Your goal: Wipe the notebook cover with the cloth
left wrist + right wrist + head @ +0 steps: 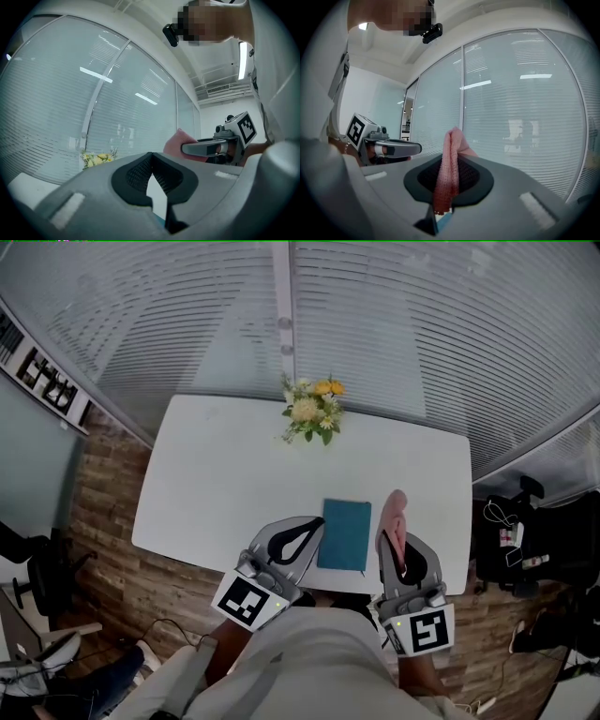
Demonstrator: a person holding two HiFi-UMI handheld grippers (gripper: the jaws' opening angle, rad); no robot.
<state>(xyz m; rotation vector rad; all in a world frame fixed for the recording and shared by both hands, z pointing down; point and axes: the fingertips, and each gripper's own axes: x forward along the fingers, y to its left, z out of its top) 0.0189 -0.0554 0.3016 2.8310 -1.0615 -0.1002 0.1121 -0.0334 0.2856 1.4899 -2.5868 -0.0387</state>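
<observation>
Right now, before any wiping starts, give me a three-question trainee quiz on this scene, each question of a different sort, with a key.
1. Multiple choice: what do the right tongs grip?
A) the pink cloth
B) a pen
C) nothing

2. True or false: the teal notebook lies at the far edge of the white table, and the flowers stand at its near edge.

3. Fill in the blank: the left tongs are shut and hold ____.

Key:
1. A
2. False. The flowers are at the far edge and the notebook is at the near edge.
3. nothing
</observation>
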